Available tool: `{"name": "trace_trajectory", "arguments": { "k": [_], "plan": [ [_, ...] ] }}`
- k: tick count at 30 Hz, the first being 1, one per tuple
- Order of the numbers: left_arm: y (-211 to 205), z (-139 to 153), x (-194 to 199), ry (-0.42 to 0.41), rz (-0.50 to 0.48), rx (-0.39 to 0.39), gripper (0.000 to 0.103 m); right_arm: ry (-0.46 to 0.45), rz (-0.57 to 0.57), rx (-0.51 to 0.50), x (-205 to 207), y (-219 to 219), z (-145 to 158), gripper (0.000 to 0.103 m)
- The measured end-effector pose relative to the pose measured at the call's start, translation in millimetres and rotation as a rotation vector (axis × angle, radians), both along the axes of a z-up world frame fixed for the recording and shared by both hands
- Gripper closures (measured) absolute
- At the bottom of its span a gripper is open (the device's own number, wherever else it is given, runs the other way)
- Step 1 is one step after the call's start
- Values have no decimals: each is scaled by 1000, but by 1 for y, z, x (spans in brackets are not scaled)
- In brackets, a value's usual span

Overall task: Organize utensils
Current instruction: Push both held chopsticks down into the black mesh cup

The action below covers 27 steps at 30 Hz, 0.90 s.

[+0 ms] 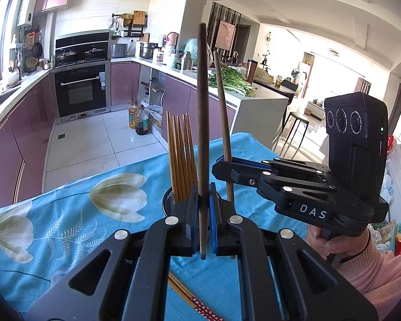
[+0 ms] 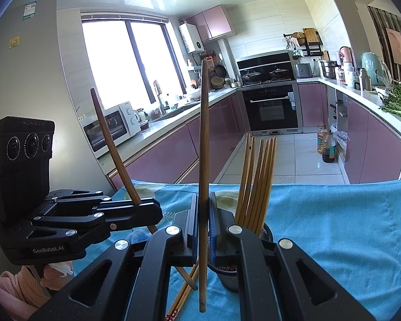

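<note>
My left gripper is shut on a dark wooden chopstick that stands upright. My right gripper is shut on another wooden chopstick, also upright. In the left wrist view the right gripper comes in from the right with its chopstick. In the right wrist view the left gripper comes in from the left with its tilted chopstick. A black mesh holder holds several upright chopsticks; it also shows in the left wrist view just past my fingers.
The blue flowered tablecloth covers the table. Loose chopsticks with red patterned ends lie on the cloth beside the holder. Beyond the table edge are the tiled floor, purple cabinets, an oven and oil bottles.
</note>
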<state>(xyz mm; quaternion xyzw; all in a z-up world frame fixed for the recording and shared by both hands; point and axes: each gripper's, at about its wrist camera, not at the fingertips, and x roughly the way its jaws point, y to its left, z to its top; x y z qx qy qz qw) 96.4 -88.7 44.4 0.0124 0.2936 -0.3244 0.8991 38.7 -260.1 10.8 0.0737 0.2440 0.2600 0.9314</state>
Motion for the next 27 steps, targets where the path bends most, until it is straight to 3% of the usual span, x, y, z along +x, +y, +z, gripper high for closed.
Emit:
{"name": "trace_trajectory", "arguments": {
  "k": [27],
  "plan": [
    [2,18,-1,-37,4,-8,95,-16,-18,18,11,6,5,97]
  ]
}}
